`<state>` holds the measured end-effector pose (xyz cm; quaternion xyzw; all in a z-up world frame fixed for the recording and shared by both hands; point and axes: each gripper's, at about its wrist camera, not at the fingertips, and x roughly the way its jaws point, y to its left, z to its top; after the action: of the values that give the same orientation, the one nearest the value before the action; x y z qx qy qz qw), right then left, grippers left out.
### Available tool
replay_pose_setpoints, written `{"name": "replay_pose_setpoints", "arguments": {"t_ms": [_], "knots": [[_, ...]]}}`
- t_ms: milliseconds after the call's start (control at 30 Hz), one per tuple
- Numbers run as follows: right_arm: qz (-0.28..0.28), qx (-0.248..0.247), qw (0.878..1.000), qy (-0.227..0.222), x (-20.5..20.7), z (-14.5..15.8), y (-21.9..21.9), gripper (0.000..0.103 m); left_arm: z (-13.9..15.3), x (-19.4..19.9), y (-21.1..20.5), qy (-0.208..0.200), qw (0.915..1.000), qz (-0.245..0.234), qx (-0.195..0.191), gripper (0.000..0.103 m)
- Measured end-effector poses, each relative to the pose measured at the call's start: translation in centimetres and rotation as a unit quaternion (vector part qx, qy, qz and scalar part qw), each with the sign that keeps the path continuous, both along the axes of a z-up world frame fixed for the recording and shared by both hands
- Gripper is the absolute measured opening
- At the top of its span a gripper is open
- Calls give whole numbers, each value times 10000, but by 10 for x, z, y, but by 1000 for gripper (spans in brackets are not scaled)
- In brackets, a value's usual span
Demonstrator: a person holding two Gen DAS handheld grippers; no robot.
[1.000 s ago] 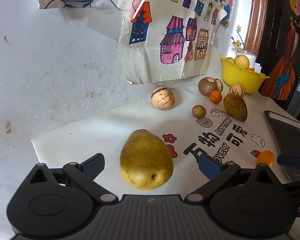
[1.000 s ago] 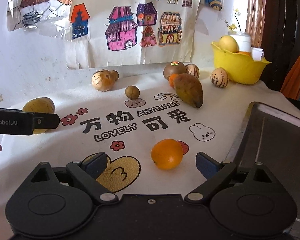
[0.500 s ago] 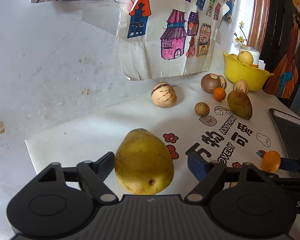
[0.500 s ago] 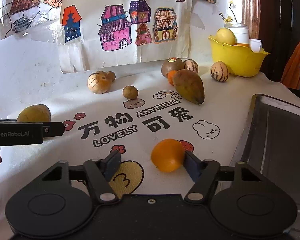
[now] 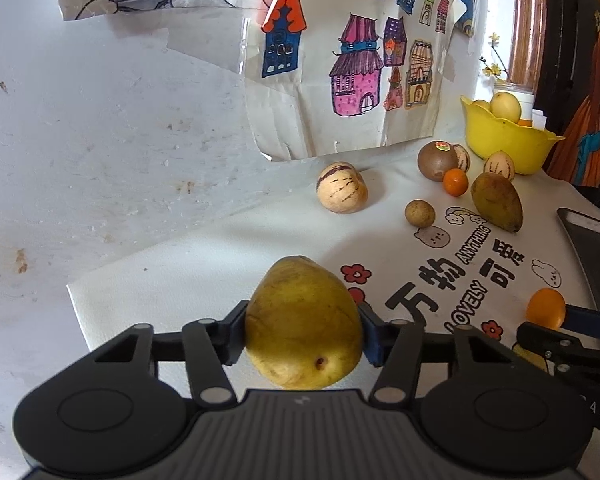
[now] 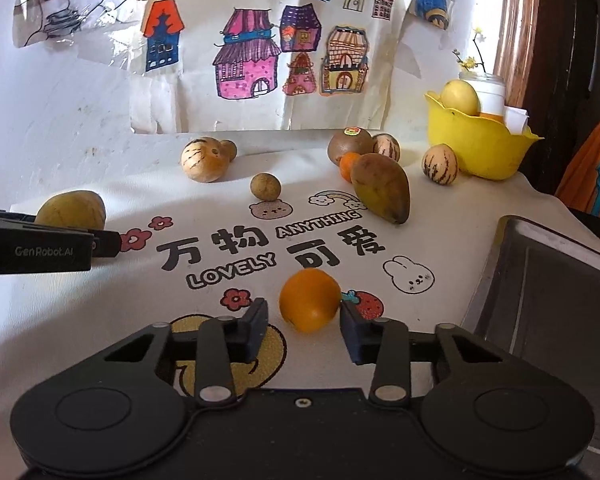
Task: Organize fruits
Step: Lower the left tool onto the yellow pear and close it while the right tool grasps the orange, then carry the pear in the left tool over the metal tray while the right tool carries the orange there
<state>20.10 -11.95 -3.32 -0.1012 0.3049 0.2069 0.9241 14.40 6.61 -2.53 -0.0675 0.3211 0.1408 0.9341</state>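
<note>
My left gripper (image 5: 302, 334) is shut on a large yellow pear (image 5: 303, 324) at the left end of the white printed cloth (image 5: 204, 256); the pear also shows in the right wrist view (image 6: 71, 210). My right gripper (image 6: 304, 326) is partly closed around an orange (image 6: 310, 299); the right pad touches it, while a gap remains on the left side. The orange also shows in the left wrist view (image 5: 545, 308). More fruit lies at the back: a striped melon (image 6: 204, 159), a small brown fruit (image 6: 265, 187), a brownish mango (image 6: 382, 192), a kiwi (image 6: 349, 145).
A yellow bowl (image 6: 476, 148) holding fruit stands at the back right, with a striped fruit (image 6: 439, 164) beside it. A grey metal tray (image 6: 548, 288) lies at the right edge. A wall with drawings rises behind the cloth.
My left gripper closed onto the pear. My right gripper narrowed around the orange from wide open.
</note>
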Motion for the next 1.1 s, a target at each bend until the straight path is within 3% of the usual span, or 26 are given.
{"name": "replay_pose_setpoints", "arguments": {"t_ms": [133, 333, 700, 1100], "knots": [[40, -108, 9999, -71, -1, 0, 3, 34, 1, 0, -1, 36, 10000, 11, 46, 59], [61, -117, 9999, -80, 9, 1, 1, 40, 1, 1, -1, 70, 10000, 31, 57, 59], [170, -5, 9998, -41, 20, -1, 0, 36, 1, 5, -2, 91, 10000, 30, 1, 59], [86, 370, 9993, 7, 2, 14, -23, 36, 4, 8, -22, 75, 9984, -377, -423, 58]]}}
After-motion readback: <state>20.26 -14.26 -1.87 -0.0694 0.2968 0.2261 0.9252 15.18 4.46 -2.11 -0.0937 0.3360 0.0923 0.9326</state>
